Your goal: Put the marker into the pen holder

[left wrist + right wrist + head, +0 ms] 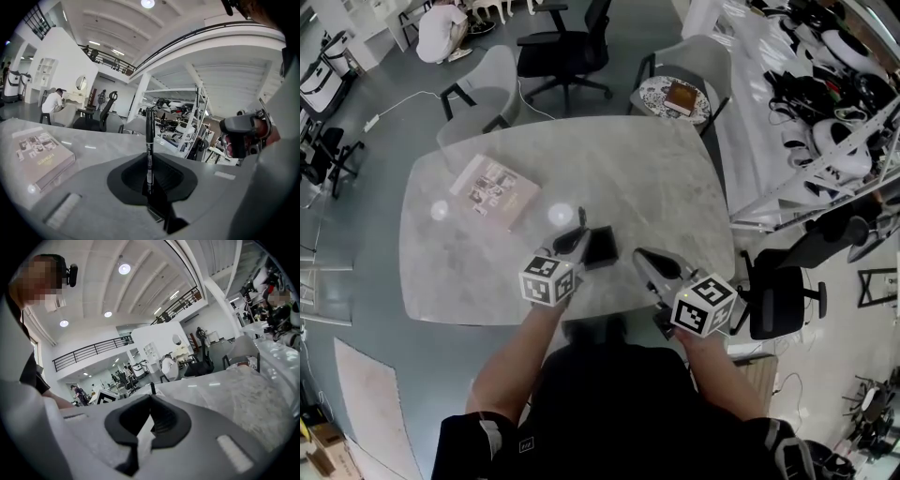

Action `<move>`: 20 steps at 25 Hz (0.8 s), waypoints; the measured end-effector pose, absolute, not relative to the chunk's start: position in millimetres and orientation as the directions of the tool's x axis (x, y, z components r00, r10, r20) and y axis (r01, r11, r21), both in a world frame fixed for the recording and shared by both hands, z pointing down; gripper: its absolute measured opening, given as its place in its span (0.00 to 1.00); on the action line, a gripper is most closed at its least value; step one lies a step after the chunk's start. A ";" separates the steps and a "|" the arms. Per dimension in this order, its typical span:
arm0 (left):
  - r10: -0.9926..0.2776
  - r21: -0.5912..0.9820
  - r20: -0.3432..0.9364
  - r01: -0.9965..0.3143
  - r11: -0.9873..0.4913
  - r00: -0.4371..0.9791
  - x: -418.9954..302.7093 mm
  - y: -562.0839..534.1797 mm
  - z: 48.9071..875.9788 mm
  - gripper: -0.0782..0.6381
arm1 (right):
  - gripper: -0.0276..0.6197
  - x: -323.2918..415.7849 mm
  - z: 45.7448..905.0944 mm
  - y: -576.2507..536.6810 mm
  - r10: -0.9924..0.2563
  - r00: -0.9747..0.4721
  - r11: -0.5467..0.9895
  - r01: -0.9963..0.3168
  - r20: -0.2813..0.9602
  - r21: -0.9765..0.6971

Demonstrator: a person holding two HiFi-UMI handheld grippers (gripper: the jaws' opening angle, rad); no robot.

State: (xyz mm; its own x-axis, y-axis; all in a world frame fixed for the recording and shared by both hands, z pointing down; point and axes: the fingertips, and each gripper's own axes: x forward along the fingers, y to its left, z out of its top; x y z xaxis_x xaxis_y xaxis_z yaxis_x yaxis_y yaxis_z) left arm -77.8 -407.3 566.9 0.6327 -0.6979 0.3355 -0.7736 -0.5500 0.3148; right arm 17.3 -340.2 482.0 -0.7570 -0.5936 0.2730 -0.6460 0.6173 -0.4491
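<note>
Marble table (pixel 675 187): we work at its near edge; book (pixel 494 190) lies off to the left.
Marker (pixel 149 136): black; upright; clamped in the left gripper (pixel 572 241).
Pen holder (pixel 602 246): black; just beside that gripper.
Right gripper (pixel 647 260): jaws together on nothing.
Progress: we judge pickup done; insertion left.

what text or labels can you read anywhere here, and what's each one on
Pale rectangular book: cover title, too blurred to read.
Black marker: white print along its barrel, too small to read.
Black-and-white patterned cubes: square codes only, no letters.
Nothing here reads clearly.
</note>
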 end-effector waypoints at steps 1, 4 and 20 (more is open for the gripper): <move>-0.696 0.319 0.332 -0.771 -0.552 0.636 -76.1 -408.4 566.4 0.17 | 0.05 17.0 482.2 -340.5 -0.594 -0.757 0.616 -0.646 0.274 -0.450; -0.691 0.303 0.338 -0.769 -0.563 0.639 -72.7 -409.0 569.0 0.17 | 0.05 16.8 484.3 -340.4 -0.594 -0.756 0.612 -0.647 0.276 -0.454; -0.622 0.206 0.496 -0.778 -0.594 0.606 -79.1 -394.8 609.6 0.18 | 0.05 12.1 491.7 -335.5 -0.577 -0.765 0.610 -0.636 0.285 -0.473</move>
